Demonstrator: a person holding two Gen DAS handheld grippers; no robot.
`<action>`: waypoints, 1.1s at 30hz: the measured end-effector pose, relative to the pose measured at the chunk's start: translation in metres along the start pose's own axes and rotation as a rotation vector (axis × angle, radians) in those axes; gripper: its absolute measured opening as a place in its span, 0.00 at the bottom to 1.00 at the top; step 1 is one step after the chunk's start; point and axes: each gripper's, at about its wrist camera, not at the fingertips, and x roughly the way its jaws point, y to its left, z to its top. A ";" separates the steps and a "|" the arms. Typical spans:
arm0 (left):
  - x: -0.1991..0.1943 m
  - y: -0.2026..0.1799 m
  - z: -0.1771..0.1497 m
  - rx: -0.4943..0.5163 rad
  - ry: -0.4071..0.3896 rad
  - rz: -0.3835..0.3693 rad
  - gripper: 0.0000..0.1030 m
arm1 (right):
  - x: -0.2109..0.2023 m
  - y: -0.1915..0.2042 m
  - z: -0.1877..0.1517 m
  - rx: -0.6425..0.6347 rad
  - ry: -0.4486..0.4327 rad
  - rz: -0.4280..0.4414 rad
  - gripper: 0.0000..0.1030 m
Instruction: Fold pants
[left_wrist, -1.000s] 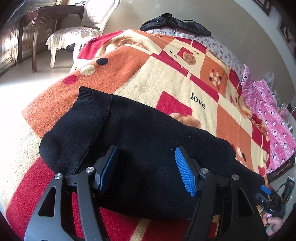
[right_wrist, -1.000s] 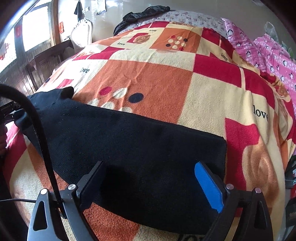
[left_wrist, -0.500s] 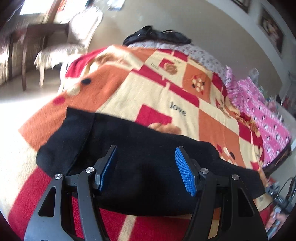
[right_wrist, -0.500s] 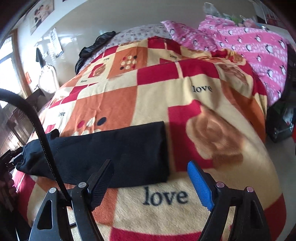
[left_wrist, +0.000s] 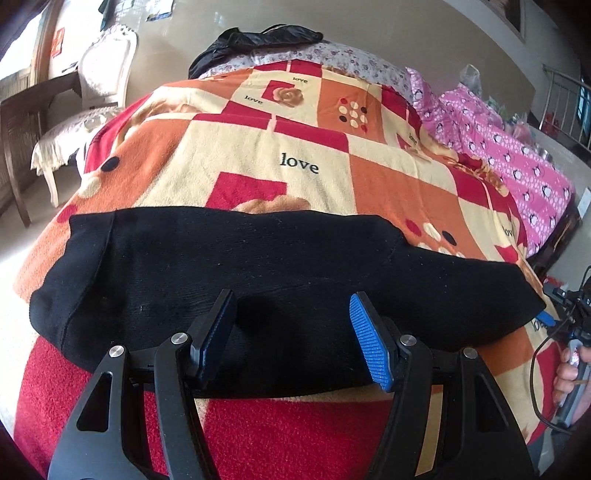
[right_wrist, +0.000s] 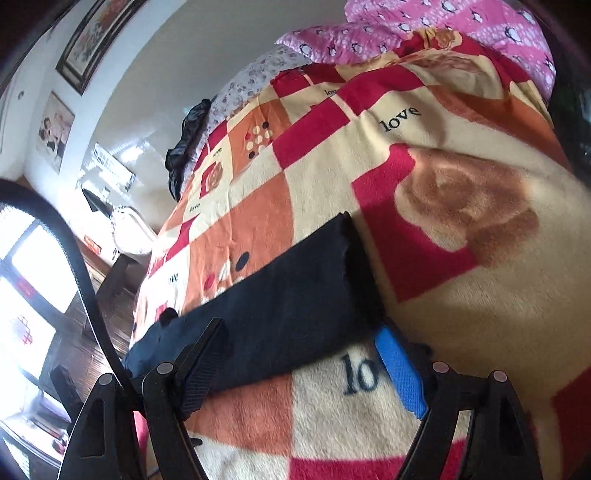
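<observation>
Black pants (left_wrist: 280, 273) flat, folded lengthwise

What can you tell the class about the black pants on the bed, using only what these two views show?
The black pants look like a soft, fine-ribbed knit, laid flat in a long band across the patterned blanket. A seamed band, perhaps the waistband, runs down their left end in the left wrist view. In the right wrist view the other end is straight-cut and looks layered. Both pairs of jaws stand open near the closer edge; neither grips the cloth.
</observation>
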 end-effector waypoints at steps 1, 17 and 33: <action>0.000 0.002 0.000 -0.012 0.001 -0.005 0.62 | 0.003 0.000 0.004 0.027 -0.003 -0.004 0.78; 0.004 0.002 -0.001 -0.007 0.026 0.023 0.62 | 0.007 0.004 0.001 -0.104 -0.036 -0.090 0.27; 0.008 0.002 -0.002 -0.004 0.039 0.044 0.62 | 0.014 0.007 -0.001 -0.121 -0.016 -0.136 0.28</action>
